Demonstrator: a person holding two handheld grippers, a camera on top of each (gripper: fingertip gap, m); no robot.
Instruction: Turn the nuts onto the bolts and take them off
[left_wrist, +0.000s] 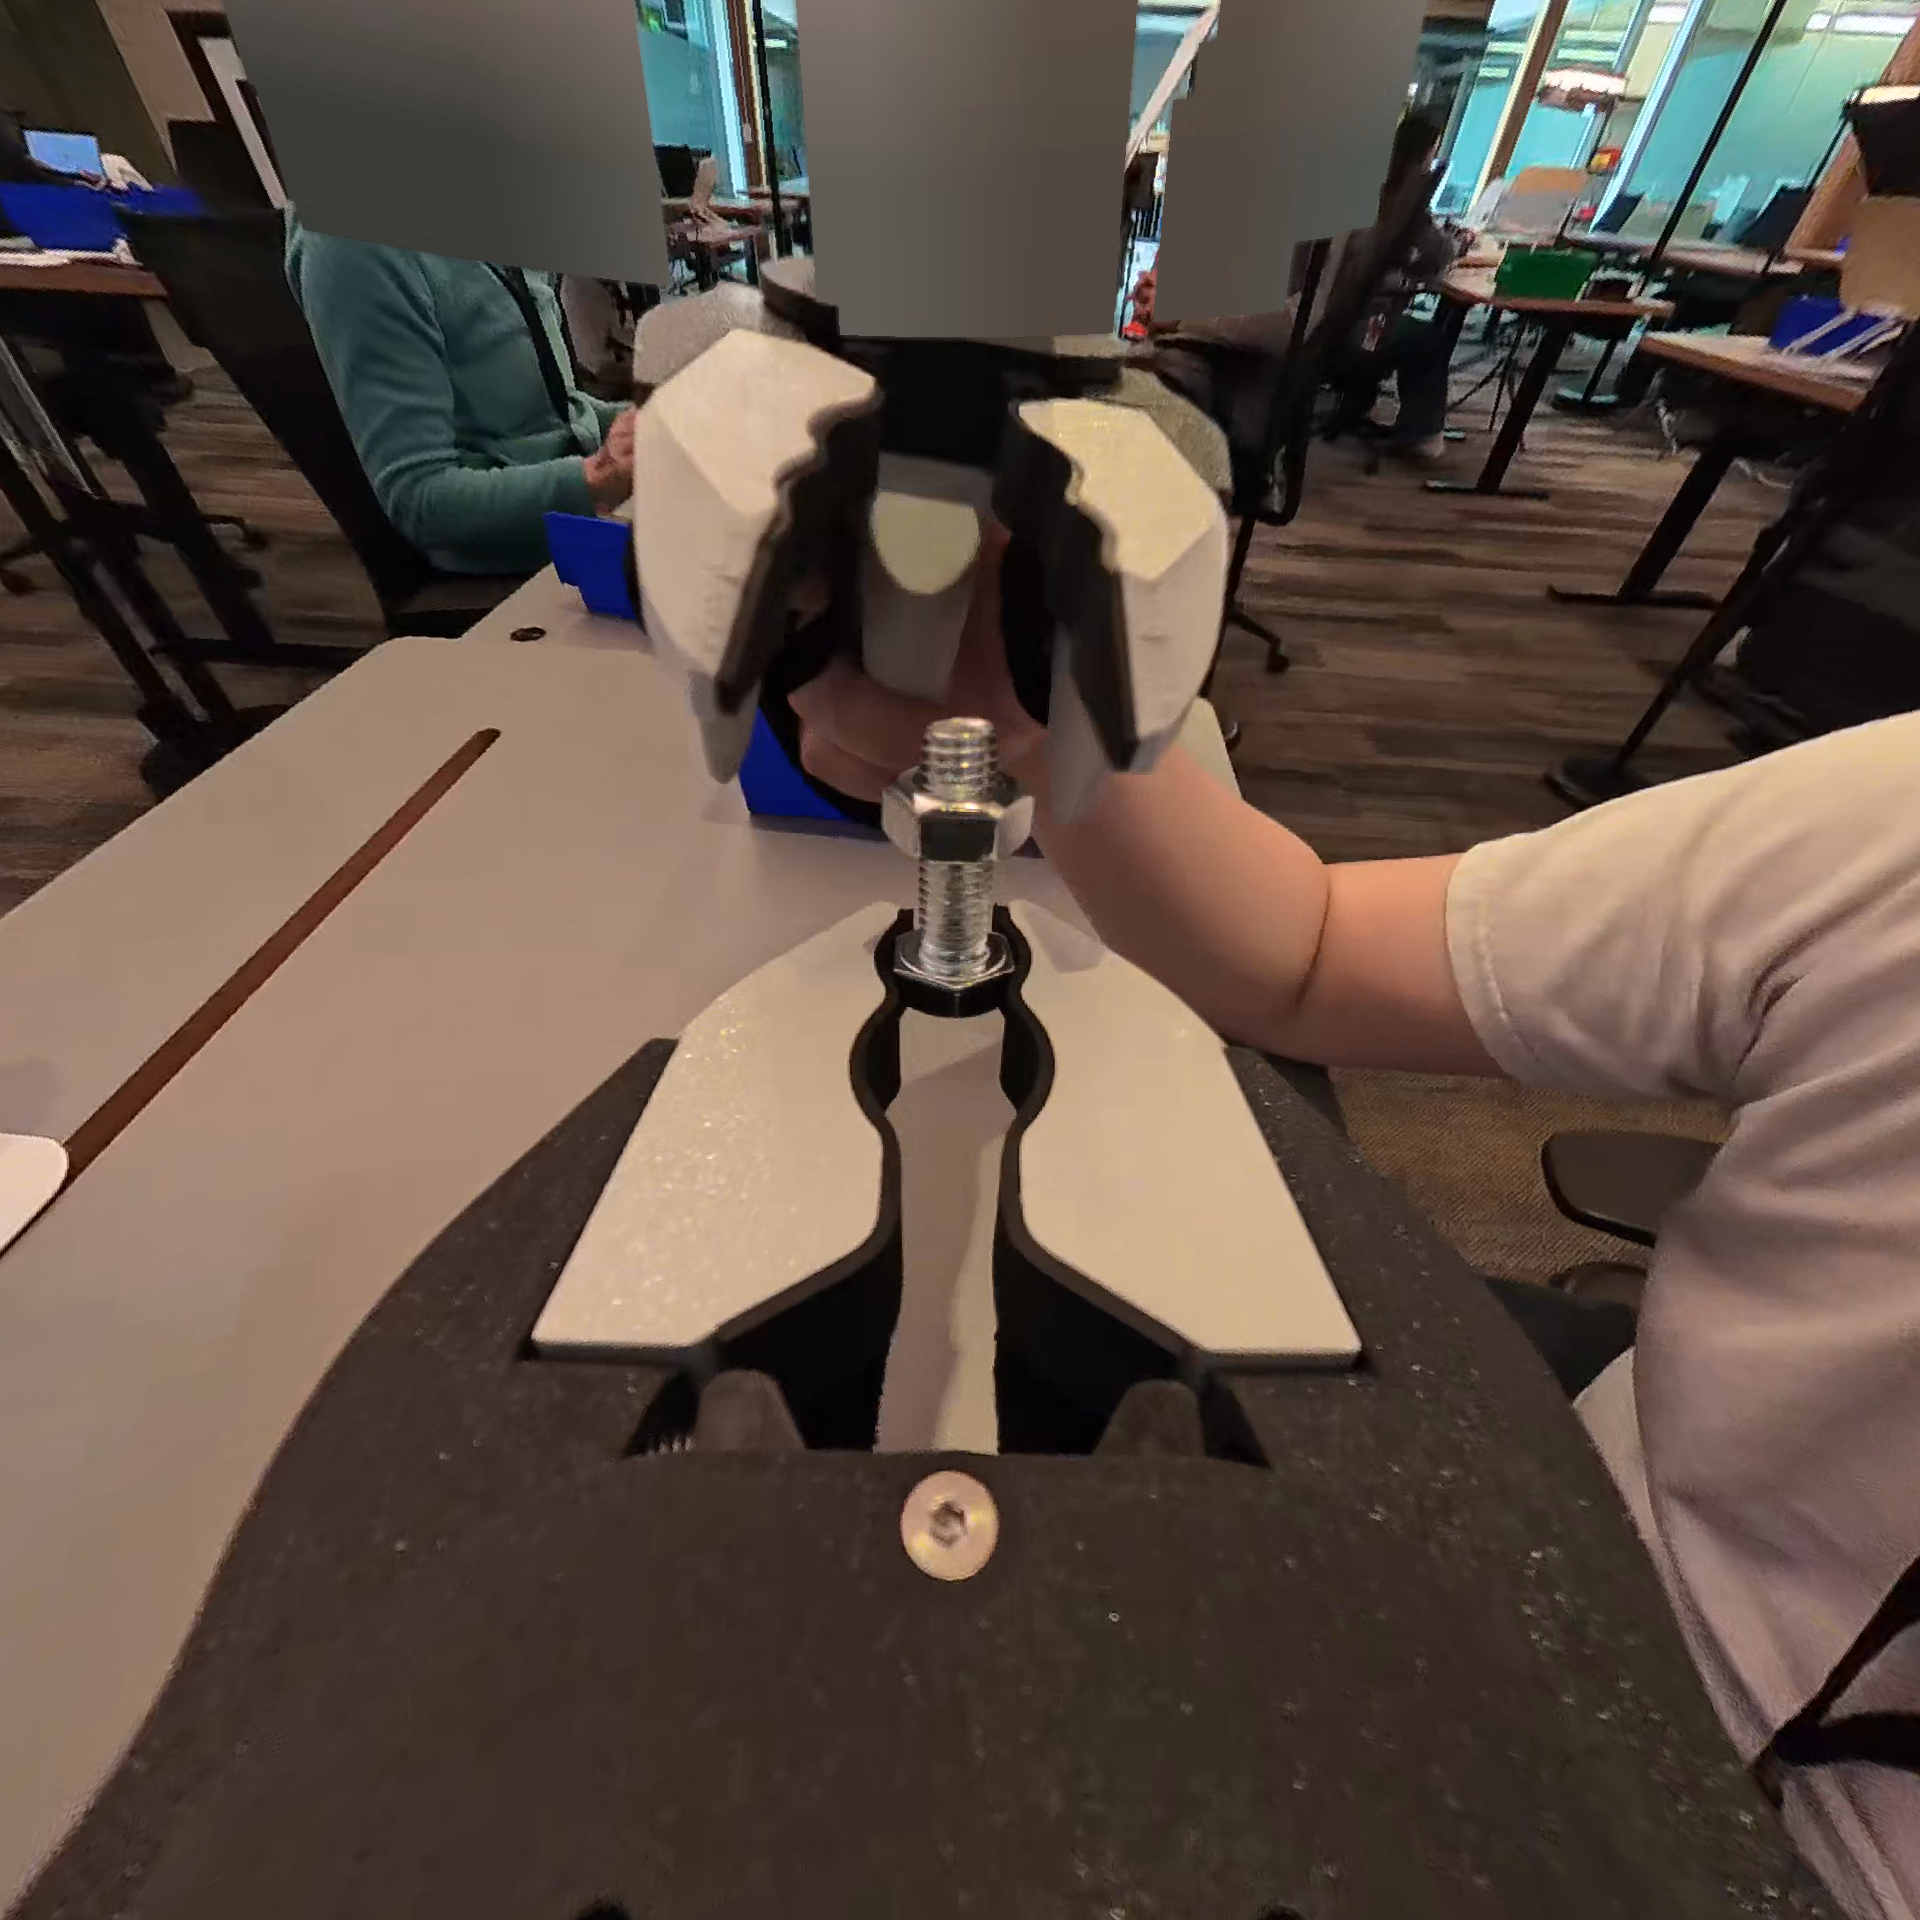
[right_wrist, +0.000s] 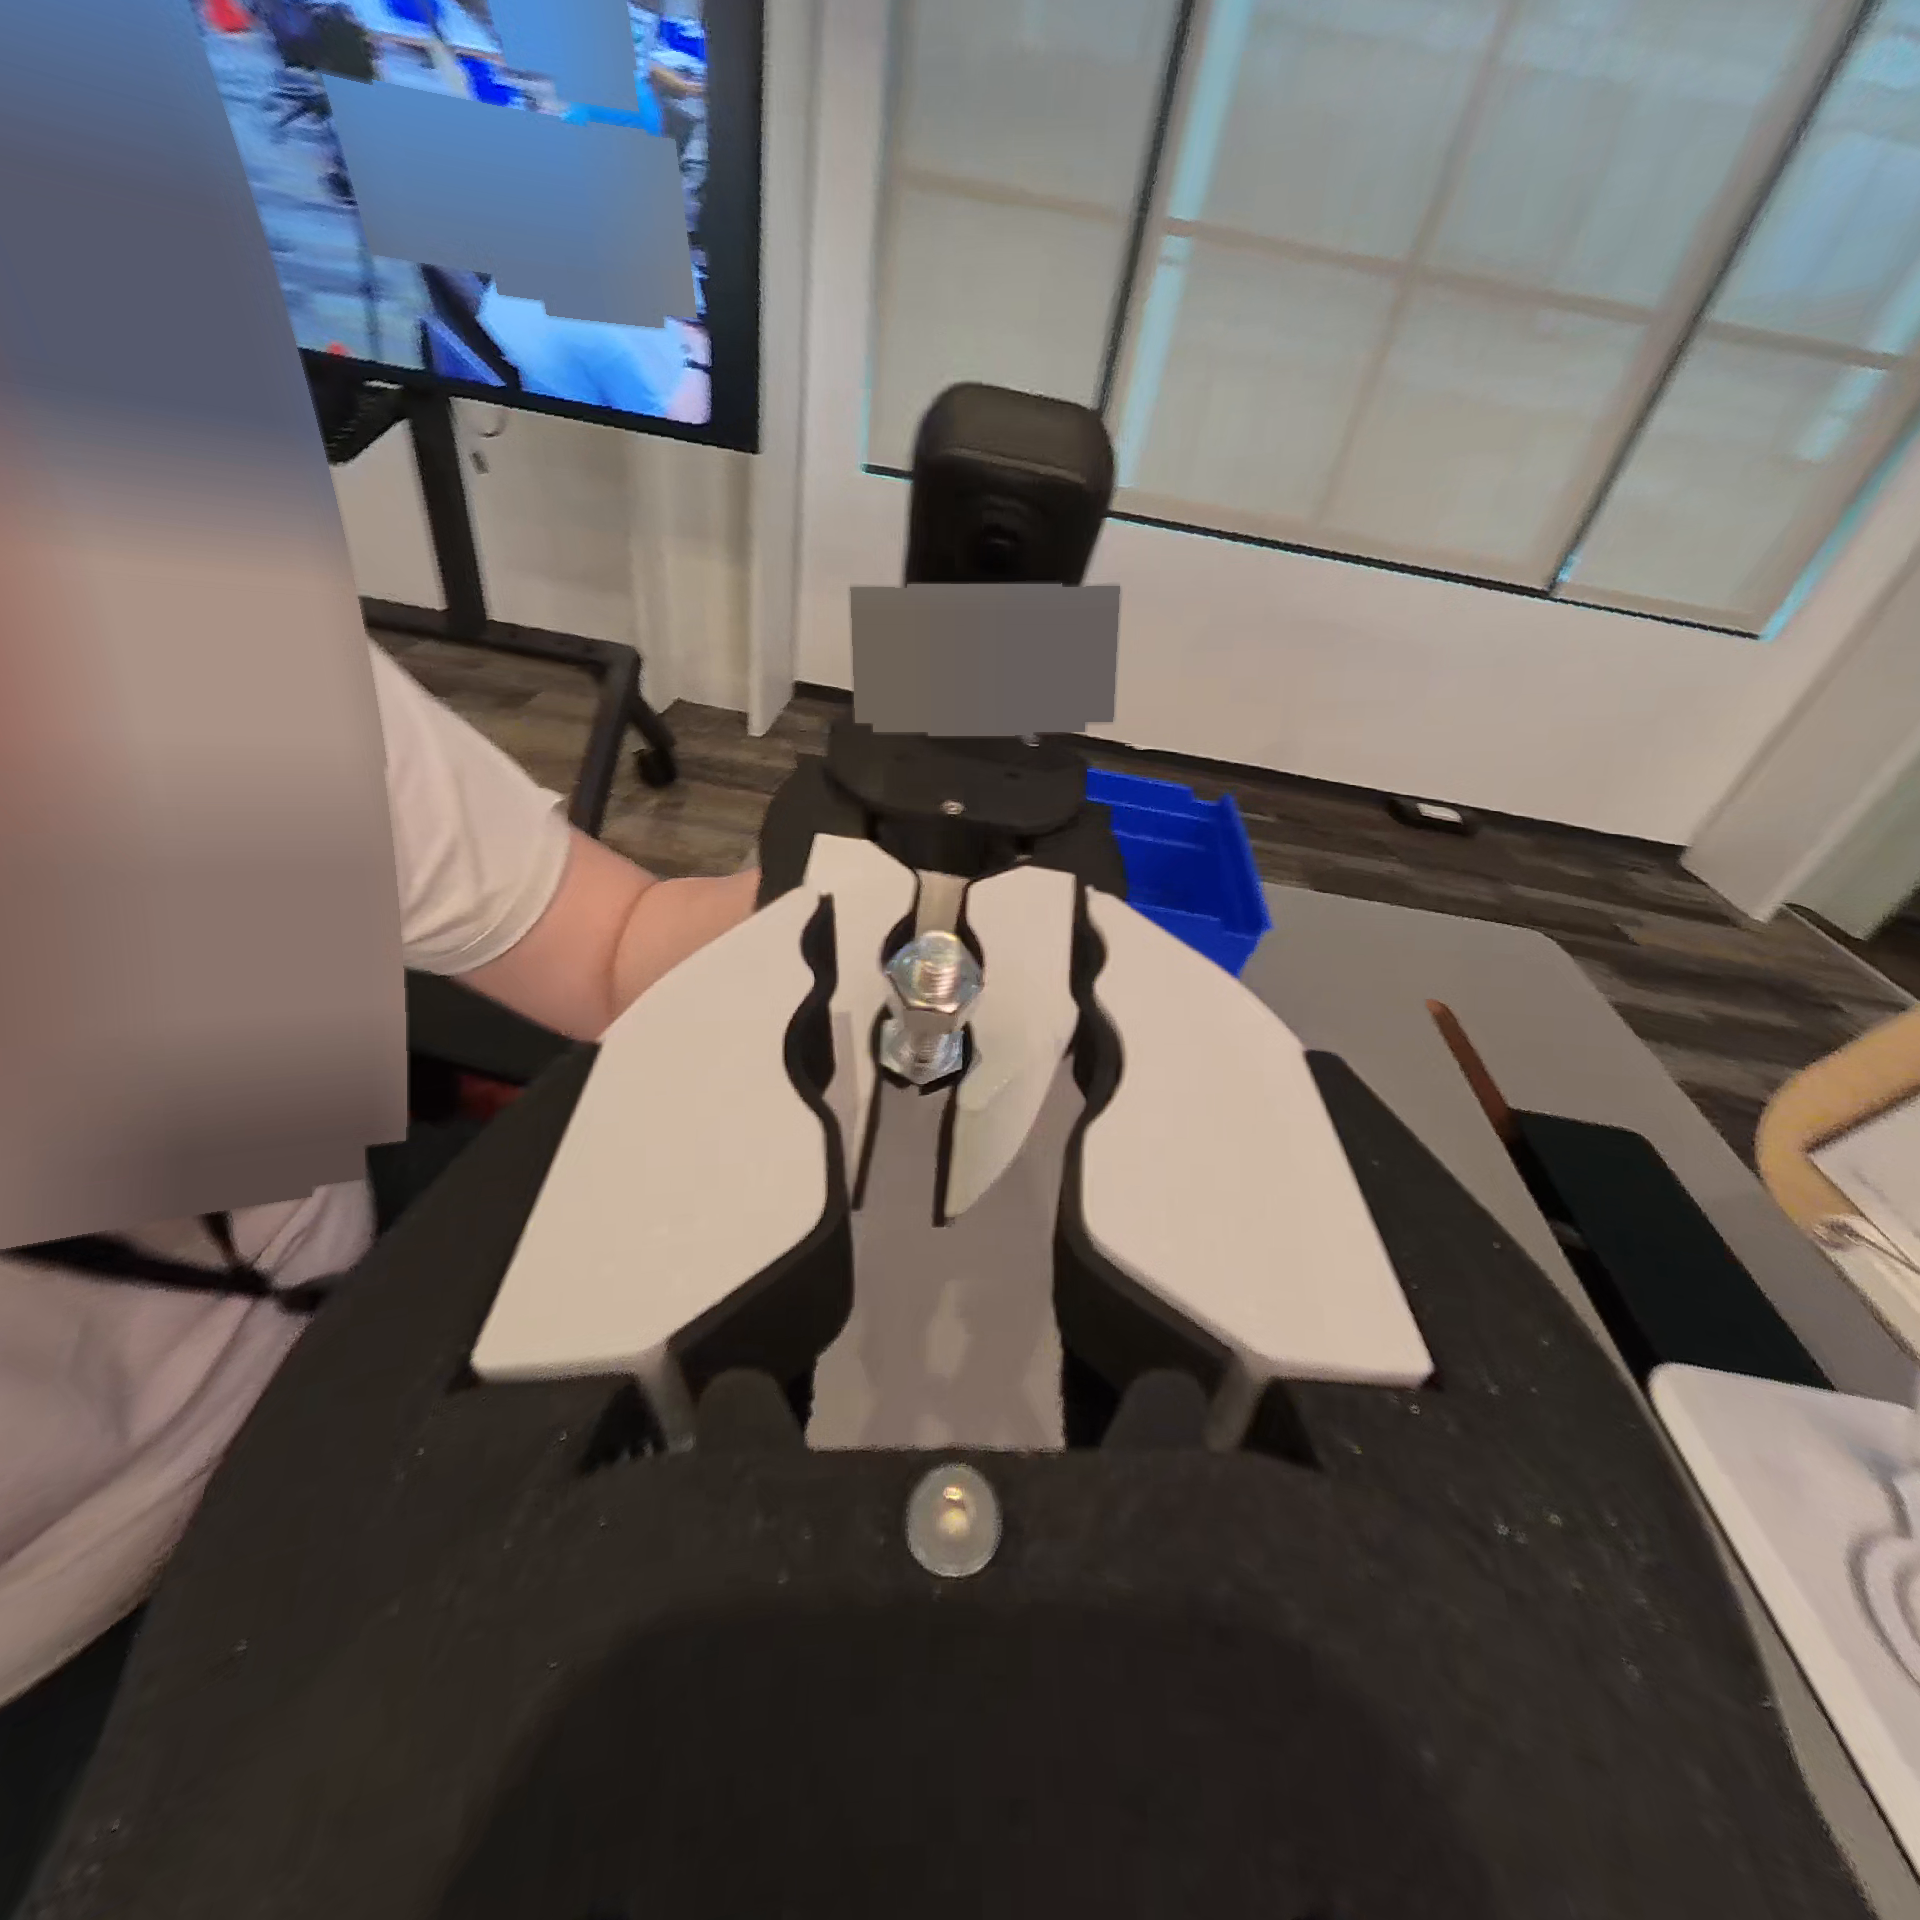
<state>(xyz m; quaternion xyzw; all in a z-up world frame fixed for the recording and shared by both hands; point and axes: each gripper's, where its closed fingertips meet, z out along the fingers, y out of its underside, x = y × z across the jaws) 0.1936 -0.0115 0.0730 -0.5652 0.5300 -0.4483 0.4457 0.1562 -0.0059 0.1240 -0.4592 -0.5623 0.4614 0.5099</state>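
A silver bolt (left_wrist: 954, 904) stands upright, thread up. My left gripper (left_wrist: 951, 951) is shut on its hex head. A silver nut (left_wrist: 956, 821) sits on the thread a little below the top. My right gripper (left_wrist: 909, 758) hangs open just above and behind the nut, jaws spread and touching nothing. In the right wrist view the right gripper (right_wrist: 951, 925) is open with the nut (right_wrist: 932, 982) and the bolt (right_wrist: 920, 1034) between its fingers, apart from both. The left gripper (right_wrist: 920, 1070) faces it there, holding the bolt head.
The grey table (left_wrist: 312, 1039) has a long brown slot (left_wrist: 281, 945). A blue bin (right_wrist: 1184, 873) stands at the far table edge behind the left gripper. The holder's bare arm (left_wrist: 1195, 935) reaches in from the right. White papers (right_wrist: 1787, 1507) lie at the right. A seated person (left_wrist: 447, 416) is behind. Across from one pair of fingers to the other is roughly 6 cm.
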